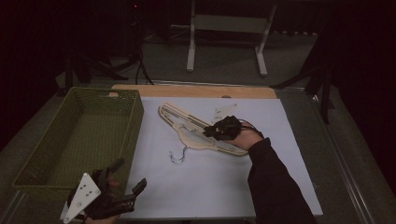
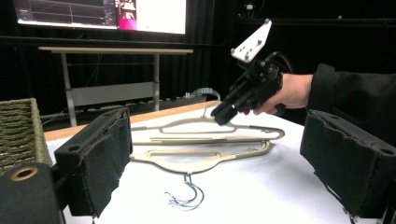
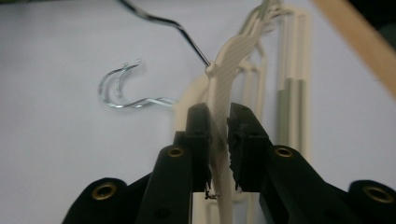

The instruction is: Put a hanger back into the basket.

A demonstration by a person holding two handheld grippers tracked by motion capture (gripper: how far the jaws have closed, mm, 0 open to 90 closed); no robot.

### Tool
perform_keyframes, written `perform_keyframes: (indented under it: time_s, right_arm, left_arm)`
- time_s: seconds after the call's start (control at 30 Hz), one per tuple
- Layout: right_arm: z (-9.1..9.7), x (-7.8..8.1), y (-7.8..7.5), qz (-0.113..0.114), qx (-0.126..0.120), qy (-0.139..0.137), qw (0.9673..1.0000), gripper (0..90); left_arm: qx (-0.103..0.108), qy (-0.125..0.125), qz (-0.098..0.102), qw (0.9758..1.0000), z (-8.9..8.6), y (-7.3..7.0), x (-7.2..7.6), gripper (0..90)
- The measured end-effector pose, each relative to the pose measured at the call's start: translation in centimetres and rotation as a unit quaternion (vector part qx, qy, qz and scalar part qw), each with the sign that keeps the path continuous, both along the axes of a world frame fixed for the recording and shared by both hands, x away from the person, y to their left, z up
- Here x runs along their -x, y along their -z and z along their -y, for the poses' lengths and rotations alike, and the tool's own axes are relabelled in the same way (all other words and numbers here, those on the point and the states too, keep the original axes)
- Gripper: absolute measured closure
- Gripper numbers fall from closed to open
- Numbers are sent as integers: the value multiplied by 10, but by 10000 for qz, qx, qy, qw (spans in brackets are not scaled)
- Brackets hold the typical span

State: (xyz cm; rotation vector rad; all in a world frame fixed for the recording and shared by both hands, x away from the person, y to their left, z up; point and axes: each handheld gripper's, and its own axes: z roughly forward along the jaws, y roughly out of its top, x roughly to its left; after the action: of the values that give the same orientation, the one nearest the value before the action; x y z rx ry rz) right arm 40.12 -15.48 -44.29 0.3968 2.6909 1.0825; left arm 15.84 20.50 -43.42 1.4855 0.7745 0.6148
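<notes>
The right gripper (image 3: 218, 140) has its jaws clamped on the arm of a cream hanger (image 2: 243, 129), lifted off a stack of hangers (image 1: 196, 130) lying mid-table on the white sheet (image 1: 210, 186). At the near left, the left gripper (image 1: 126, 179) hangs wide open and empty beside the green basket (image 1: 74, 140)

The room is dim, its far side closed off by black curtains (image 1: 359, 42). The floor (image 1: 224, 60) is grey-green carpet with cables lying on it. A white-framed table (image 1: 227, 28) stands behind the worktop (image 1: 196, 90), whose wooden edge shows past a white sheet (image 1: 261, 182). A lit monitor (image 2: 100, 14) glows up on the dark wall.
</notes>
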Motion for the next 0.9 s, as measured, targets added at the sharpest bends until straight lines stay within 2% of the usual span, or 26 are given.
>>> perform_keyframes:
  time_s: [0.13, 0.27, 0.3, 0.33, 0.37, 0.43, 0.57, 0.63, 0.73, 0.9]
  right_arm:
    - [13, -1, -8, 296, -165, 338, 9989, 830]
    - [16, 0, -11, 678, -61, 564, 9961, 855]
    - [16, 0, -11, 678, -61, 564, 9961, 855]
    - [15, 1, -11, 805, -11, 639, 9947, 861]
    - [15, 2, -12, 1027, 97, 770, 9917, 863]
    - [13, 3, -12, 1192, 204, 893, 9886, 864]
    - [14, 2, -13, 1161, 203, 919, 9888, 868]
    - [15, 1, -13, 1049, 140, 845, 9908, 868]
    - [17, 2, -14, 1081, 126, 809, 9908, 869]
    - [24, 9, -25, 1072, -133, 553, 9926, 869]
  left_arm:
    - [27, 12, 10, 10000, -1, 0, 0, 101]
    - [56, 8, 4, 10000, -2, 0, 0, 100]
    - [56, 8, 4, 10000, -2, 0, 0, 101]
    - [53, 3, 2, 10000, -2, 0, 0, 101]
    - [54, 6, 4, 10000, -2, 0, 0, 101]
    - [43, 1, 2, 10000, -2, 0, 0, 100]
    - [44, -11, 4, 10000, -3, 0, 0, 101]
    - [70, -16, -14, 10000, -3, 0, -1, 101]
    - [37, 3, -40, 10000, -3, 0, -2, 100]
    - [-60, 45, -83, 9999, -2, -3, -4, 101]
